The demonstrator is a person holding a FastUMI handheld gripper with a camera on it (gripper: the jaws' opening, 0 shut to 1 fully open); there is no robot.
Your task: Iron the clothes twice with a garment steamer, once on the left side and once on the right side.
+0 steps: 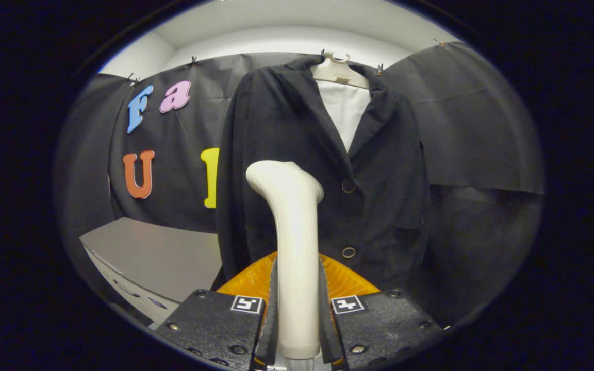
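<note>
The gripper (297, 314) has both fingers (272, 319) clamped on the white handle of the garment steamer (292, 232), which stands upright between them. Just beyond hangs a dark jacket (374, 170) on a white hanger (339, 72). A grey surface (158, 252) sits lower left.

No readable text, label, brand or number stands on anything here.

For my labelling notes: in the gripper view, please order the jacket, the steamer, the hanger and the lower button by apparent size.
1. jacket
2. steamer, clamped between the gripper fingers; nearness to the camera enlarges it
3. hanger
4. lower button
</note>
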